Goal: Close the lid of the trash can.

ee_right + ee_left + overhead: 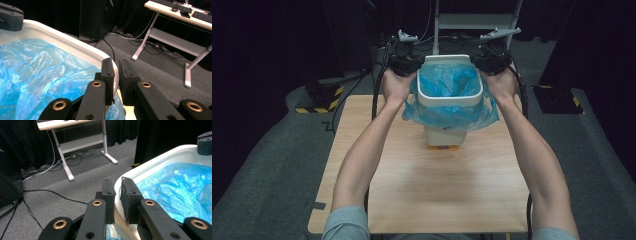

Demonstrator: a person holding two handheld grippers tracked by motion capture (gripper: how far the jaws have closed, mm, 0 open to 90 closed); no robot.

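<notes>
Wooden table [422,185], near half bare, grey carpet all around it. Person's forearms run up from 6 o'clock to the far end of the table.

White bin [449,100] stands at about 12 o'clock on the tabletop, something orange under its base, can't tell what. Blue bag [452,85] lines the inside; its edge is turned out over the rim and hangs as a crumpled skirt round the upper wall.

Left gripper [117,192] is clamped on the bin's rim at 9 o'clock, one jaw outside the wall, one inside against the bag. Right gripper [116,75] is clamped on the rim at 3 o'clock, same straddle. Whether plastic is pinched under either outer pad, can't tell.

Progress, my read: bag is in and folded over, so lining looks mostly done. Left to do: smooth the loose plastic bunched inside, even out the overhang, let go. Or the two grips are for lifting the bin, equally plausible from this stance.

Further out: black-and-yellow hazard tape on the floor at 10 and 2 o'clock, cables trailing, a white-legged desk [82,142] behind the table, a second desk with a keyboard [172,6], black drapes at the back
</notes>
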